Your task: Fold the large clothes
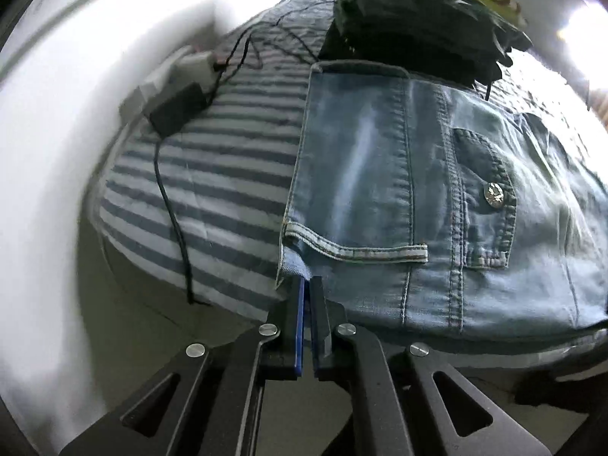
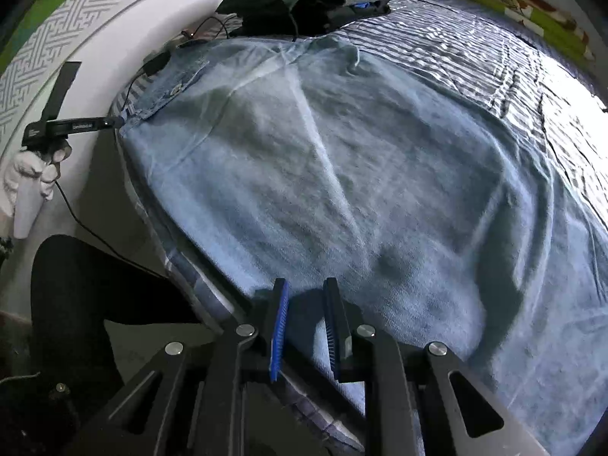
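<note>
A large light-blue denim garment (image 1: 380, 174) with a pocket and a shiny button (image 1: 493, 193) lies spread on a striped bed (image 1: 212, 174). My left gripper (image 1: 307, 280) is shut on its near left corner at the bed's edge. In the right wrist view the same garment (image 2: 342, 174) shows its pale inner side, covering most of the bed (image 2: 475, 49). My right gripper (image 2: 305, 290) stands open over the garment's near edge, with cloth below the gap between its fingers. At the far left, the left gripper (image 2: 114, 123) pinches the far corner, held by a hand (image 2: 49, 167).
A pile of dark folded clothes (image 1: 410, 26) sits at the back of the bed, touching the denim. A black power adapter (image 1: 176, 108) with a cable (image 1: 171, 205) lies on the sheet at left. A white wall (image 1: 57, 114) flanks the bed. A person's dark-clad leg (image 2: 95, 285) is beside the bed.
</note>
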Motion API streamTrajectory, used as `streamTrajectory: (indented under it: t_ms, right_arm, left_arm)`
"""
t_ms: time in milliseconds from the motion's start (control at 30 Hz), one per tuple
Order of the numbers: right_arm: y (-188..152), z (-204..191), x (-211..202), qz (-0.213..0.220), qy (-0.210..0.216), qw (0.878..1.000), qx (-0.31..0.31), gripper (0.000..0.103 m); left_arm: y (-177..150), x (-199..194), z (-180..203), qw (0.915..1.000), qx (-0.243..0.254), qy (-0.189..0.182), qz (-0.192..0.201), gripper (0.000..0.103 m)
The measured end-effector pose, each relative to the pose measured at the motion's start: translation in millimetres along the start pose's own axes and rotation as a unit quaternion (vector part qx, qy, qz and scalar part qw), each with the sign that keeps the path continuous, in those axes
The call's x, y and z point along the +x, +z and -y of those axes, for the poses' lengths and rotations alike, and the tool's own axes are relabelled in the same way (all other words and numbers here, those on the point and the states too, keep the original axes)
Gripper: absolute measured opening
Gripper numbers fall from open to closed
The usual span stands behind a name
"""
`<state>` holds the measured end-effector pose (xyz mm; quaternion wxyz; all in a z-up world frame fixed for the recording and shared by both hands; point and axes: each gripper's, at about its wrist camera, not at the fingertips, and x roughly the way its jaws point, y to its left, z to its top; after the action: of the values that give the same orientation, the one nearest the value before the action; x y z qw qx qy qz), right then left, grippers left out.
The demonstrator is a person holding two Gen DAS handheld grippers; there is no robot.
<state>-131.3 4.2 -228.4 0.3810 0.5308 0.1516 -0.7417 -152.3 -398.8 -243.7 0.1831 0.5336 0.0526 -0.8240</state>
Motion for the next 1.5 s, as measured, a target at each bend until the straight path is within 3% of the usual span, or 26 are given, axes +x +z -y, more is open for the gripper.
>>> streamTrajectory:
  t_ms: [67,100,133,200,267,367,433,500,567,600,633,733,833,900,1033,1200,1233,1300,1400,1500]
  right_arm:
    - [6,0,-12,0.015,0.029,0.999,0.01,0.017]
    - [11,-1,-15,0.024,0.036,0.999,0.012,0.017]
    - [14,-1,-22,0.04,0.044,0.998,0.014,0.019]
    - [22,-4,-20,0.052,0.055,0.997,0.017,0.022]
    - [27,-9,-4,0.04,0.059,0.997,0.02,0.022]
    - [26,-19,22,0.01,0.054,0.998,0.005,0.022]
    - [18,-26,26,0.013,0.045,0.999,-0.012,0.023]
    - [15,-26,20,-0.004,0.052,0.998,-0.028,0.023]
    - [17,-20,9,-0.021,0.066,0.997,-0.032,0.022]
    - [21,-13,-4,-0.024,0.079,0.996,-0.028,0.022]
    - [24,-7,-12,-0.022,0.083,0.996,-0.026,0.022]
    - [52,21,-53,0.004,0.091,0.996,-0.011,0.023]
    - [98,53,-78,0.038,0.113,0.993,0.026,0.024]
    - [122,64,-79,0.056,0.118,0.991,0.039,0.024]
    - [179,84,-41,0.052,0.174,0.979,0.09,0.024]
    - [216,96,23,0.023,0.206,0.971,0.117,0.024]
    - [219,98,32,0.016,0.212,0.97,0.118,0.024]
    - [231,102,56,0.0,0.227,0.967,0.118,0.024]
    - [245,104,86,-0.024,0.25,0.96,0.124,0.024]
    - [256,101,107,-0.044,0.257,0.959,0.11,0.024]
  left_arm:
    - [8,-11,5,0.9991,0.0,0.042,0.011,0.011]
    - [12,-18,6,0.9988,-0.001,0.046,0.02,0.02]
    - [14,-31,6,0.9986,-0.003,0.037,0.037,0.022]
    - [22,-50,24,0.9976,0.007,-0.001,0.069,0.022]
    - [26,-60,61,0.9939,0.048,-0.055,0.083,0.022]
    - [29,-52,118,0.9833,0.108,-0.125,0.076,0.022]
    - [26,-39,152,0.9773,0.135,-0.153,0.06,0.022]
    - [20,-24,173,0.975,0.162,-0.147,0.041,0.022]
    - [7,-1,184,0.9731,0.199,-0.116,0.008,0.023]
    - [3,-2,183,0.9701,0.209,-0.12,0.028,0.023]
    - [3,-3,181,0.9675,0.22,-0.122,0.023,0.023]
    - [15,-15,173,0.974,0.196,-0.113,0.012,0.023]
    - [43,-44,176,0.9718,0.17,-0.152,0.061,0.024]
    - [67,-51,188,0.9657,0.151,-0.193,0.085,0.028]
    - [103,-32,223,0.9541,0.122,-0.253,0.103,0.035]
    - [99,43,233,0.9558,0.106,-0.273,0.027,0.032]
    - [93,52,224,0.9506,0.09,-0.296,0.031,0.032]
    - [94,52,216,0.945,0.082,-0.316,0.019,0.034]
    - [92,57,207,0.9398,0.077,-0.331,0.03,0.033]
    - [88,51,208,0.9384,0.092,-0.331,0.035,0.033]
